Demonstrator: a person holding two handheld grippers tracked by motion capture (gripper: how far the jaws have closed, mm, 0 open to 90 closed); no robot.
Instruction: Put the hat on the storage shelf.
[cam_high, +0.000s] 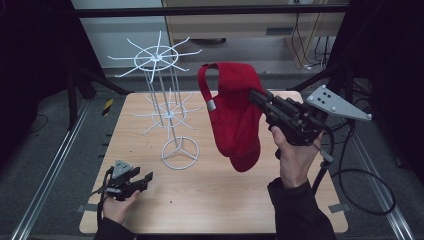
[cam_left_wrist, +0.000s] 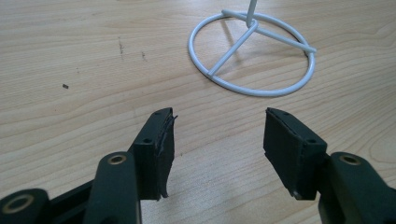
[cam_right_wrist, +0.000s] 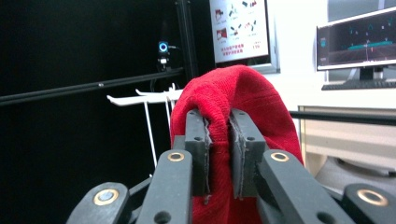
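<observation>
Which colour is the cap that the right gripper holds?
The cap is red, with a grey strap clip; the high view shows it best.

The wall poster (cam_right_wrist: 239, 30) carries small print too blurred to read.

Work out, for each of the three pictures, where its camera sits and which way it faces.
High view: above the table, looking forward and down at the red cap and white rack; both forearms and tools show.
Left gripper view: on the left tool, facing the tabletop and rack base; open jaws show.
Right gripper view: on the right tool, facing level across the room; jaws pinch the cap.
Shared: the rack shows in all three views, the cap in the high and right gripper views.
</observation>
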